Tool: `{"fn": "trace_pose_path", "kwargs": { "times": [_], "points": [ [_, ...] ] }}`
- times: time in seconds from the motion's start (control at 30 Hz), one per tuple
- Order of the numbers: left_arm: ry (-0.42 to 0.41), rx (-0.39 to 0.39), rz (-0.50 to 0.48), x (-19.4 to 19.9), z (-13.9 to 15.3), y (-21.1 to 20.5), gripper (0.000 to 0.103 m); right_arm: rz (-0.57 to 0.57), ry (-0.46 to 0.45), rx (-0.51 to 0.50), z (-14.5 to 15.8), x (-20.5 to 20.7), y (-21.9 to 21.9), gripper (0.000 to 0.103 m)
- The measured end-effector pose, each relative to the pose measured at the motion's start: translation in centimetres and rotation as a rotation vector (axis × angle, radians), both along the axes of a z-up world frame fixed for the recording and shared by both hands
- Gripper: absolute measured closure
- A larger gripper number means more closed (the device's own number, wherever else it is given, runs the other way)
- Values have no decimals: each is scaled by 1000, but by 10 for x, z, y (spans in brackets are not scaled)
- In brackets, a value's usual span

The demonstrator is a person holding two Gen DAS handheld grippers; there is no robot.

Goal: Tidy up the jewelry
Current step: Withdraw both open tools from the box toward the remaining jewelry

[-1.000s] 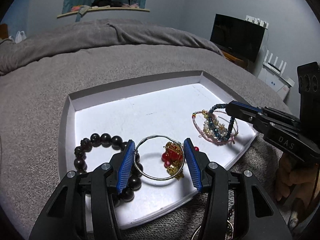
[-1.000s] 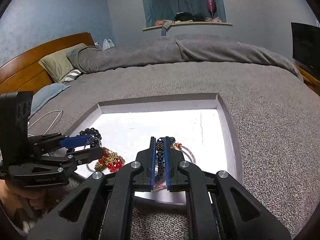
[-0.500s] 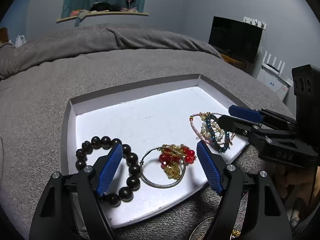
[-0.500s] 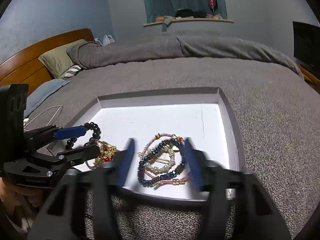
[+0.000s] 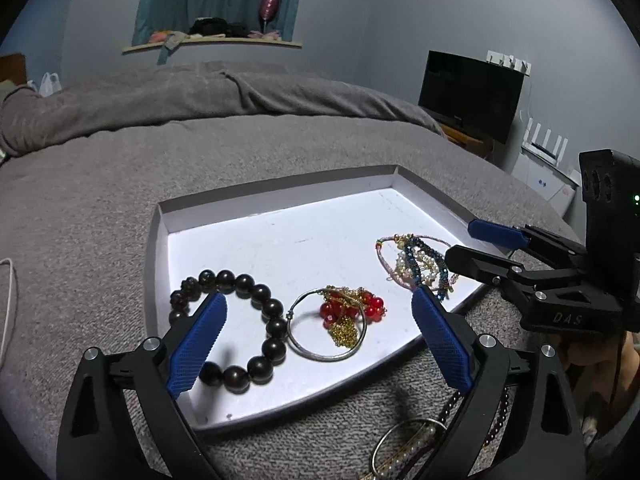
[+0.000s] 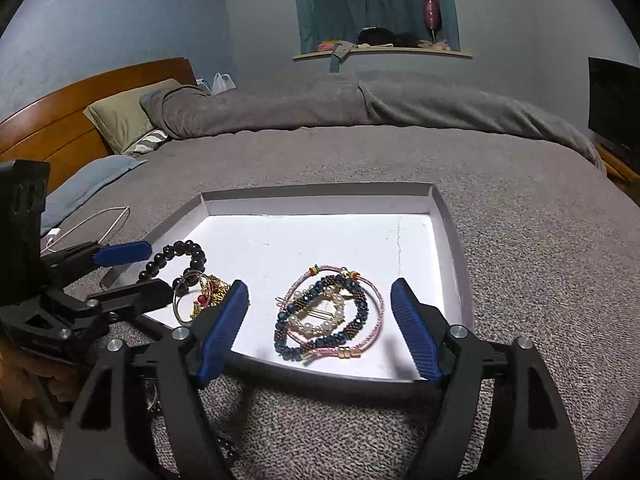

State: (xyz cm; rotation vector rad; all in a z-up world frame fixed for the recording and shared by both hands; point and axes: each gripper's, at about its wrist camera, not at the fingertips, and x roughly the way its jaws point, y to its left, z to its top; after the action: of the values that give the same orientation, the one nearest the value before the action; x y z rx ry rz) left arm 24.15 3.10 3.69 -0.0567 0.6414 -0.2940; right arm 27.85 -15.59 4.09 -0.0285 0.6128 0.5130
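With both sets of jaws having just been opening, your left gripper [image 5: 318, 332] and right gripper [image 6: 320, 330] now stand wide and hold nothing. Between the left pads lie the silver hoop with red beads and gold chain [image 5: 340, 320] and part of the dark bead bracelet [image 5: 240, 320]; between the right pads lies the blue, pearl and pink bracelet cluster [image 6: 328, 320]. All rest inside the white tray [image 5: 280, 204] on the grey bed [image 5: 120, 184]. The release step appears complete. More jewelry [image 5: 416, 440], possibly a ring and bead strands, lies on the bed near the tray's near rim. Next, retract and collect those pieces.
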Motion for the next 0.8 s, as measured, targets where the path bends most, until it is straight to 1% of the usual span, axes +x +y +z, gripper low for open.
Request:
{"fn": "trace_pose_path", "kwargs": {
  "times": [0.17,0.33,0.47,0.7,0.8],
  "points": [
    [-13,1,-8,-14,1,1,9,-7,-16,-2,2,-5,-5,19],
    [-20,6,-11,-25,0,4,9,-12,-24,-9,3,-12,-12,18],
    [-19,4,-4,-32,-1,8,9,-24,-27,-7,3,-16,-19,13],
    [-24,13,-10,-45,-4,8,9,-35,-36,0,4,-25,-31,12],
    [-38,23,-11,-53,-5,8,9,-35,-38,-2,4,-29,-34,11]
  ]
}}
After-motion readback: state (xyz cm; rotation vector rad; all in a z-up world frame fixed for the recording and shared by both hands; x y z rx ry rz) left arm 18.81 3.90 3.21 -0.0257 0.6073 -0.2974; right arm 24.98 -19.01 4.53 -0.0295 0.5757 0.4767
